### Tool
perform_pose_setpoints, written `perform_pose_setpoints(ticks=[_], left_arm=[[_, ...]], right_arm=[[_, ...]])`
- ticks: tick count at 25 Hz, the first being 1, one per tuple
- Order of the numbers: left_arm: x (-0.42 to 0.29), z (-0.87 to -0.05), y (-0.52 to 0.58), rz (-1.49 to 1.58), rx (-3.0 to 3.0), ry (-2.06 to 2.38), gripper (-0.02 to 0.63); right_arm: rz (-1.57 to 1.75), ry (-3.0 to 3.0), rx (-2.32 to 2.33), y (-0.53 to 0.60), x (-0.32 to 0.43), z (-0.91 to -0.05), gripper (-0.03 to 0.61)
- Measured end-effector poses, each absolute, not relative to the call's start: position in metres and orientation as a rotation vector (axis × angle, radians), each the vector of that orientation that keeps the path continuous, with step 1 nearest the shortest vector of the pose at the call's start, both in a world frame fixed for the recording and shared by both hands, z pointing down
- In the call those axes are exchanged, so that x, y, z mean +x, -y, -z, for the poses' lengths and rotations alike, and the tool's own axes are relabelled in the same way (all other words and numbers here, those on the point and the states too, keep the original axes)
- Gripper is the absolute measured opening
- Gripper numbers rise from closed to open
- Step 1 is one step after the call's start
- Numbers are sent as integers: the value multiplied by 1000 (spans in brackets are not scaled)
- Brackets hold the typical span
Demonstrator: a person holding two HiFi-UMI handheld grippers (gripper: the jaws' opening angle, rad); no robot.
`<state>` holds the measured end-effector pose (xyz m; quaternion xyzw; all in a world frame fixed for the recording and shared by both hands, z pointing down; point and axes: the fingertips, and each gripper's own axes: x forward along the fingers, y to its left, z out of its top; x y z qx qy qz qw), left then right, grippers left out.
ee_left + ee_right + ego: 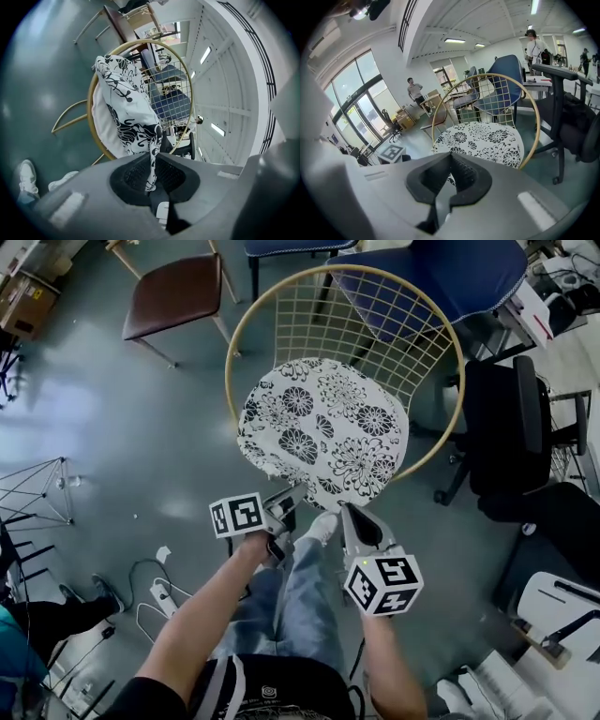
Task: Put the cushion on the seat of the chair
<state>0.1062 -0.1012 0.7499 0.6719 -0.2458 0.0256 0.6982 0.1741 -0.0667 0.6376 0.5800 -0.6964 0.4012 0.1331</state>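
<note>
Cushion (323,432), one, over one wire chair (366,329), edge pinched by fingers of left gripper (289,501) and right gripper (350,514).

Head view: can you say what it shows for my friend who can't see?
A round white cushion with black flowers covers the seat of a gold wire chair, its near edge pinched by the left gripper and right gripper.

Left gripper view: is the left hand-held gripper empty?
No, the left hand-held gripper is shut on a fold at the edge of the floral cushion.
</note>
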Motion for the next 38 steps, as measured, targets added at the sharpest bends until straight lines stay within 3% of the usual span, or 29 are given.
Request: perform_pose_setpoints(ticks=[3,8,20,30,38], left_arm=[[101,-764,86,-158,1527,541,56],[85,-786,62,-249,1492,550,195],[58,-752,37,-330,1575,530,213],[48,-642,47,-294,1843,550,159],[47,-550,63,-273,2112,649,5]], right_arm=[[-1173,2011,1689,59,166,-643,0],[-1163,1998,1698,45,156,-646,0],[-1126,1989,1734,34,137,-621,0],[-1071,2024,1762,31,108,-571,0],[-964,2095,1808,33,93,-520,0]])
